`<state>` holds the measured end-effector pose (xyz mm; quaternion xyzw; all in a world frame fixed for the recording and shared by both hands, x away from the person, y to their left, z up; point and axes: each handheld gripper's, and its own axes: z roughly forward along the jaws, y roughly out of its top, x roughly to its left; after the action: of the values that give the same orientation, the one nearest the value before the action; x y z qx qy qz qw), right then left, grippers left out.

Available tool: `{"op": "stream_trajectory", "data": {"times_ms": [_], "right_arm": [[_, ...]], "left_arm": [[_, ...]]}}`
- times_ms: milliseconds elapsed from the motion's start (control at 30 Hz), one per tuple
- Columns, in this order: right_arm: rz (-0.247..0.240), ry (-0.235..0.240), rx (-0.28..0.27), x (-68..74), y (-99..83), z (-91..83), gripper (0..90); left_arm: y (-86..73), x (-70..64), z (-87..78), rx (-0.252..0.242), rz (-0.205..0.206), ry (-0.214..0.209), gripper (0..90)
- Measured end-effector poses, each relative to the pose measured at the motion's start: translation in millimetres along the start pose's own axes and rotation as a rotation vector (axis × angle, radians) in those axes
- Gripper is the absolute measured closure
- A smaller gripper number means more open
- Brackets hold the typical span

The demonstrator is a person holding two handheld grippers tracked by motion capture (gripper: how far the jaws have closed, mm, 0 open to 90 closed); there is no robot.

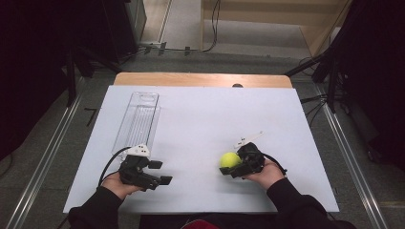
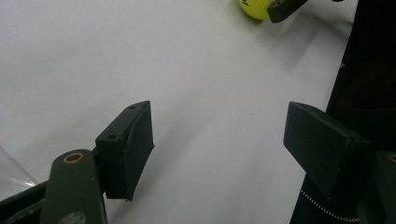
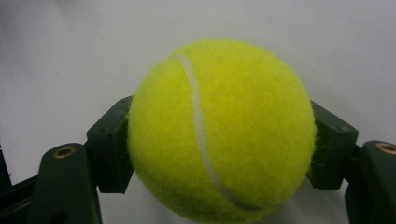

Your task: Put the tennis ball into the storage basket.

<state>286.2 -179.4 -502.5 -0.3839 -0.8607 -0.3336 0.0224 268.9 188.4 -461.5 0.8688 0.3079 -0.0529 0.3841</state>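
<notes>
Where the two black jaws press its flanks, the sides of the fuzzy yellow-green tennis ball (image 3: 219, 130) are covered, and its underside runs off the bottom edge of the right gripper view. Felt nap bright, slightly hairy at the rim; one white curved seam runs from upper left of the ball down to lower right. Ball count: one. In the high view the ball (image 1: 229, 160) sits right of centre in the lower half of the frame, over the white table sheet (image 1: 200, 119); whether it touches the sheet cannot be told. In the left gripper view only a sliver of the ball (image 2: 254, 8) shows at the top edge, cut by the frame, with a dark jaw tip across it.

Right gripper (image 1: 232, 167): jaws clamped on the ball, one each side. Its body mostly covered by the holding hand (image 1: 265, 174).

Left gripper (image 1: 160, 172), lower left of the high view: jaws wide apart, nothing between them, bare sheet beneath. Grippers: two. Hands: two, dark sleeves cut by the bottom edge.

Clear plastic oblong tray (image 1: 138, 119), one, upper left on the sheet; contents hard to make out through glare. A corner of the tray (image 2: 11, 172) shows at lower left of the left gripper view.
</notes>
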Motion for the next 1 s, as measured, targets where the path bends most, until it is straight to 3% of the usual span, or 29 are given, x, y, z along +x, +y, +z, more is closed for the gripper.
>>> {"op": "stream_trajectory", "data": {"times_ms": [300, 1000], "right_arm": [[0.012, 0.017, -0.011, -0.8, 1.3, -4.0, 23.1], [0.032, 0.016, -0.096, 4.9, 7.6, -21.5, 23.1]], "left_arm": [[0.2, -0.9, 0.3, 0.004, 0.001, 0.007, 24.9], [0.3, -0.3, -0.6, -0.002, -0.003, 0.012, 25.0]]}}
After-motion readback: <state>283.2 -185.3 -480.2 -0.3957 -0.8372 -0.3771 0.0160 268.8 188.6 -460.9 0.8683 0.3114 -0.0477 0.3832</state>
